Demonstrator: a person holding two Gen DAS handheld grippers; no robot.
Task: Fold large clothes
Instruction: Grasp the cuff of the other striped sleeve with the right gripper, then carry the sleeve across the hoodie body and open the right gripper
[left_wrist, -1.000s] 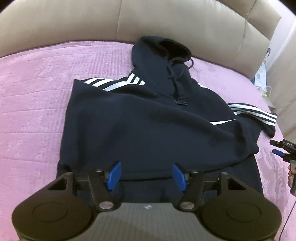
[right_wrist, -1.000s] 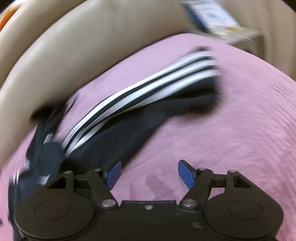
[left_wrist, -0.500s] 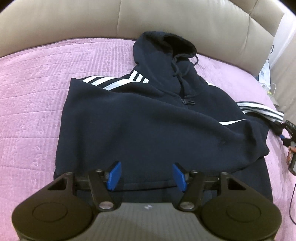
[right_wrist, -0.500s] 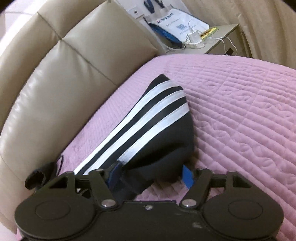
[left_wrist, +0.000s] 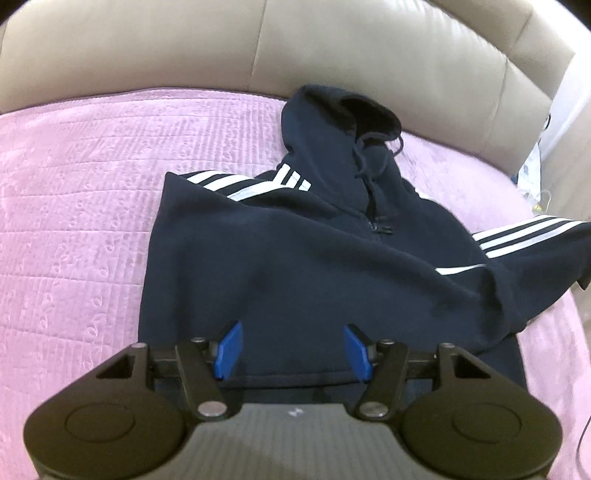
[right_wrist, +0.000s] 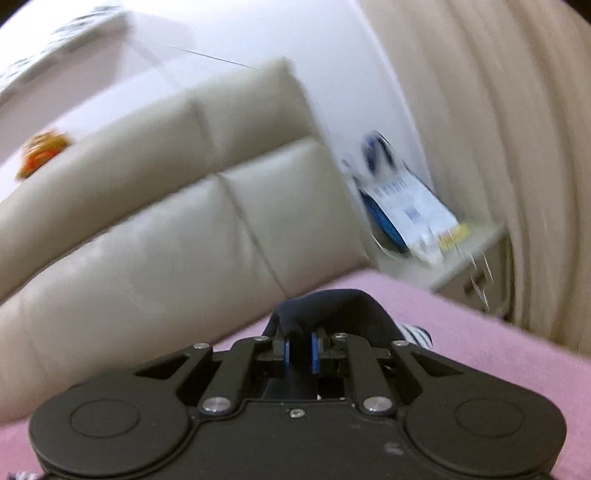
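Observation:
A dark navy hoodie with white stripes lies front-up on the pink bedspread, its hood toward the headboard. My left gripper hovers open over the hem, and its blue pads do not press the cloth. The right sleeve is raised off the bed at the right edge of the left wrist view. My right gripper is closing its jaws. The sleeve's dark cuff is pinched between its blue pads and bulges out above them.
A beige padded headboard runs behind the bed. A nightstand with a white and blue bag stands beside the bed, before a cream curtain. An orange object sits on top of the headboard at the left.
The right gripper closed on the striped sleeve's cuff and rose with it, tilting up toward the headboard. In the left wrist view the sleeve has lifted at the right.

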